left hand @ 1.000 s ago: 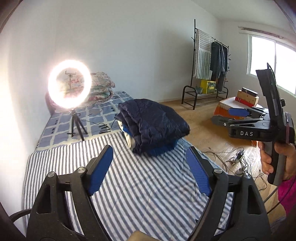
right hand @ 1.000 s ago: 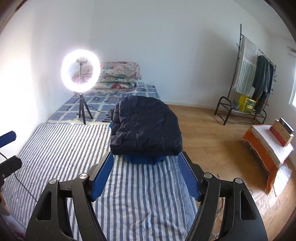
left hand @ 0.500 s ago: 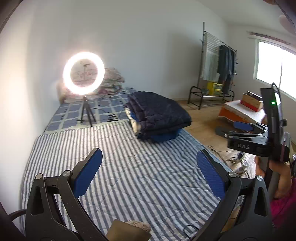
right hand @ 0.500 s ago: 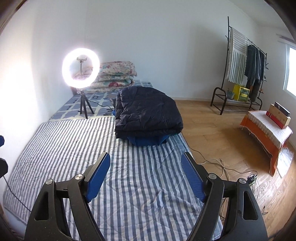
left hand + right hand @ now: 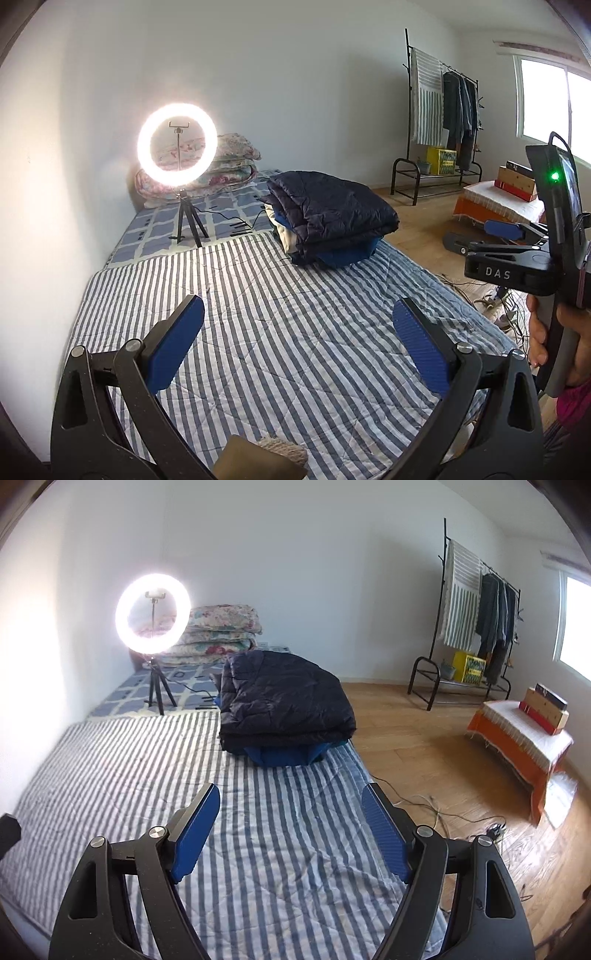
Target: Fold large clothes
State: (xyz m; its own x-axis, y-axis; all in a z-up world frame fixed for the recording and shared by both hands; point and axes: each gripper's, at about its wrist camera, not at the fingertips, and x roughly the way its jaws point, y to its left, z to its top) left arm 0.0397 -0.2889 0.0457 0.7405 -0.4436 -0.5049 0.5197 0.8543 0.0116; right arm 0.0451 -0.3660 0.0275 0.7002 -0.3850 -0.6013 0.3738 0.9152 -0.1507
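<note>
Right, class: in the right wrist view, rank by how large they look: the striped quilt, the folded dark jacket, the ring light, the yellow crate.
1. striped quilt
2. folded dark jacket
3. ring light
4. yellow crate

The crate stands farthest away, so its real size is unsure.

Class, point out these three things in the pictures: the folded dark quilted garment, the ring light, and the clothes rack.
Folded dark quilted garment (image 5: 284, 698), right wrist view, middle of its top face.
Ring light (image 5: 177, 144), left wrist view, the glowing ring's left side.
Clothes rack (image 5: 441, 602), right wrist view, its left upright post.
</note>
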